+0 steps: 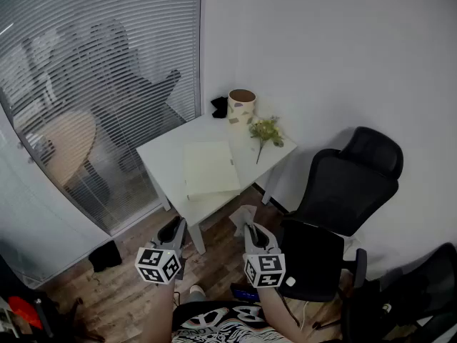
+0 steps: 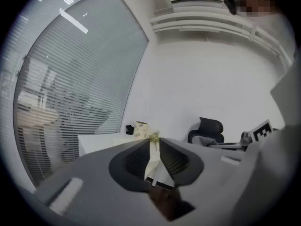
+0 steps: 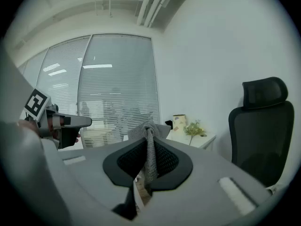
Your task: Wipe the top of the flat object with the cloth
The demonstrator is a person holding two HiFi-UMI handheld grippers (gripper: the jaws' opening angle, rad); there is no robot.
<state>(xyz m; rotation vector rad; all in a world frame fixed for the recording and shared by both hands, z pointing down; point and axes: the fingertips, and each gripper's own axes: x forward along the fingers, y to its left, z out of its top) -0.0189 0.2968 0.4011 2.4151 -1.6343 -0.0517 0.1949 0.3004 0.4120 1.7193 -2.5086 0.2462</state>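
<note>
While right tool [image 3: 149, 142] clamps cloth [image 3: 157, 129], left tool [image 2: 154, 141] closed empty; flat object [image 1: 211, 166] well ahead on table [image 1: 163, 156].

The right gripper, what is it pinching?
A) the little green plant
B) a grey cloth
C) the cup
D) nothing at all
B: in the right gripper view, the right gripper has its jaws shut on a grey cloth that sticks up between them. The plant and the cup are far off on the white table.
</note>
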